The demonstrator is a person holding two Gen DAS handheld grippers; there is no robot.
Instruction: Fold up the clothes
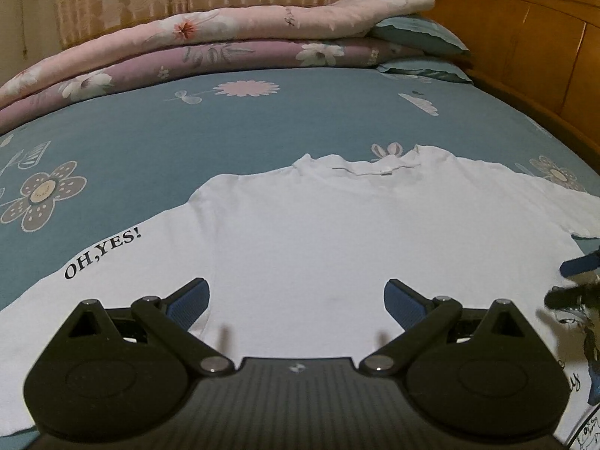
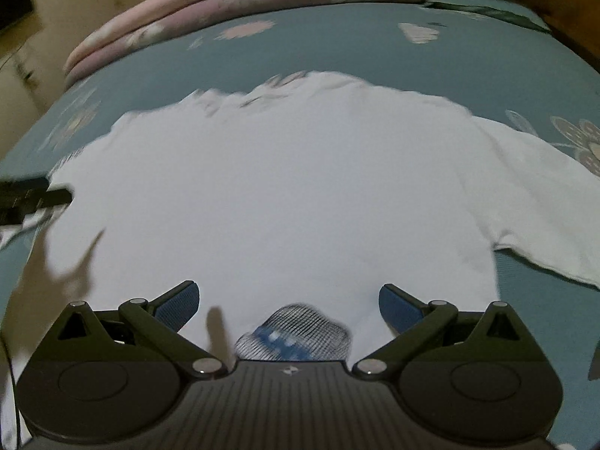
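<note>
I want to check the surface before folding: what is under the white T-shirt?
The white T-shirt lies flat on a blue flowered bedsheet, visible all around it. What the sheet's covered part holds cannot be seen.

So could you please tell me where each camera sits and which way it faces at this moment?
Left wrist: mounted behind the left tongs, open, low over the white T-shirt, facing its collar, the folded quilts and the wooden headboard; the right tongs show at the right edge.
Right wrist: behind the right tongs, open, over the same shirt, blurred; the left tongs show at left.
Shared: the shirt, blue floral bedsheet and quilts.
</note>
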